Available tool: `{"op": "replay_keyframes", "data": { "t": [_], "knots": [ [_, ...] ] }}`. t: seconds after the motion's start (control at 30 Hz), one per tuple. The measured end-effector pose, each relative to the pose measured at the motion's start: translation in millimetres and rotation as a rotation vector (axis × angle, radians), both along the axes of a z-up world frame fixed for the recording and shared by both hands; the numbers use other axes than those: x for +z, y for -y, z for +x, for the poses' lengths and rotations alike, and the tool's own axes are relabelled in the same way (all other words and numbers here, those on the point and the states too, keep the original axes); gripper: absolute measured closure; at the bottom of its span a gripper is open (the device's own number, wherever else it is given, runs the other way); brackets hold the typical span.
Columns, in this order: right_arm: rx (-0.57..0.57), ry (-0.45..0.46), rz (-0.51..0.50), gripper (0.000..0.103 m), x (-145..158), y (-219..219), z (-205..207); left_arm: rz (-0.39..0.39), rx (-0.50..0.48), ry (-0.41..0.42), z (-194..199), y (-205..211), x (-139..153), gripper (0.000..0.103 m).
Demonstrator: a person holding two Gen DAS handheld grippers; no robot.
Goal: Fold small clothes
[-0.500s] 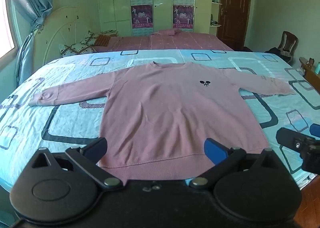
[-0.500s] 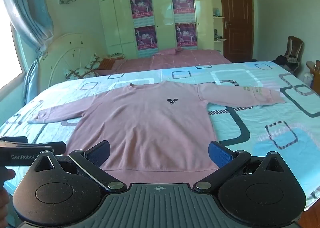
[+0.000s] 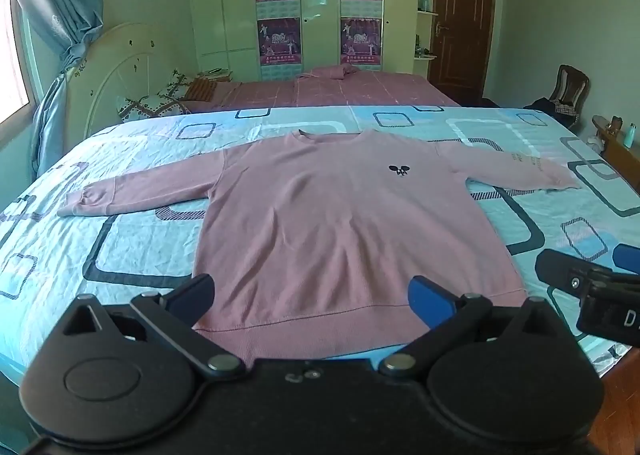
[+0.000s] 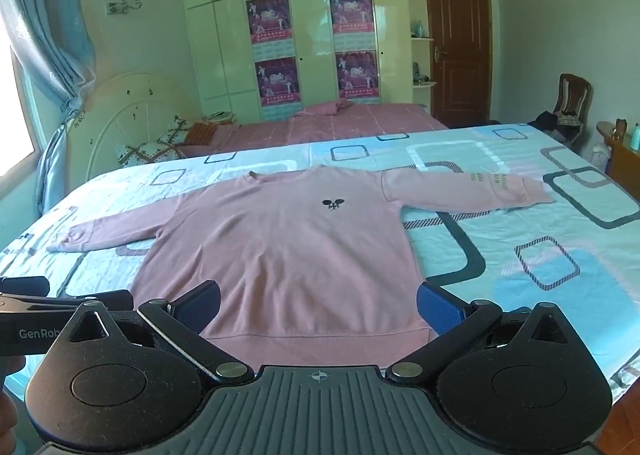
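**Hovering over hem, nothing gripped yet**

Lying flat and face up on the bed (image 3: 120,255), the pink sweatshirt (image 3: 340,223) has both sleeves spread out to the sides and its hem toward the cameras. Small dark logo (image 3: 399,170) on the chest. No fold made, so the task looks to be at its start.

Left gripper (image 3: 311,295) sits near the hem, jaws spread wide, nothing between them. Right gripper (image 4: 318,305) is the same: jaws apart, empty, just beside the left one.

Risks, as I judge them:
- Thin fabric on a soft patterned bedsheet (image 4: 560,255): a pinch may catch the sheet along with the hem and drag both.
- Grabbing only the top layer would let the back layer lag, giving a skewed fold.
- Uneven lift between the two grippers would twist the body; the sleeves may trail and bunch.
- Grippers close together: collision chance when both go for the hem.

Second bed (image 3: 340,91), wardrobe (image 3: 320,3), door (image 3: 464,15) and chair (image 3: 572,87) are well apart, no issue.
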State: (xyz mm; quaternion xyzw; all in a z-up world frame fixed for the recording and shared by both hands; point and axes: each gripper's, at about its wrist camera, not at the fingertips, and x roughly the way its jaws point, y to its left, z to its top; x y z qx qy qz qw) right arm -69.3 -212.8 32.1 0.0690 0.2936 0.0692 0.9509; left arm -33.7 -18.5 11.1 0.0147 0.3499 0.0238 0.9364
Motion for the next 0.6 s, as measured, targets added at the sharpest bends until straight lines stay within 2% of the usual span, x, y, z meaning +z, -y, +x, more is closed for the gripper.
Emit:
{"op": "replay_keyframes", "data": {
  "t": [0.07,0.6],
  "knots": [
    [0.003,-0.005,0.002,0.0,-2.1,10.5,0.8,-0.004,0.001,-0.009,2.8,0.8,-1.9,0.001],
    [0.002,-0.02,0.005,0.0,-5.3,12.8,12.9,-0.011,0.028,-0.017,5.3,5.2,-6.7,0.001]
  ]
}}
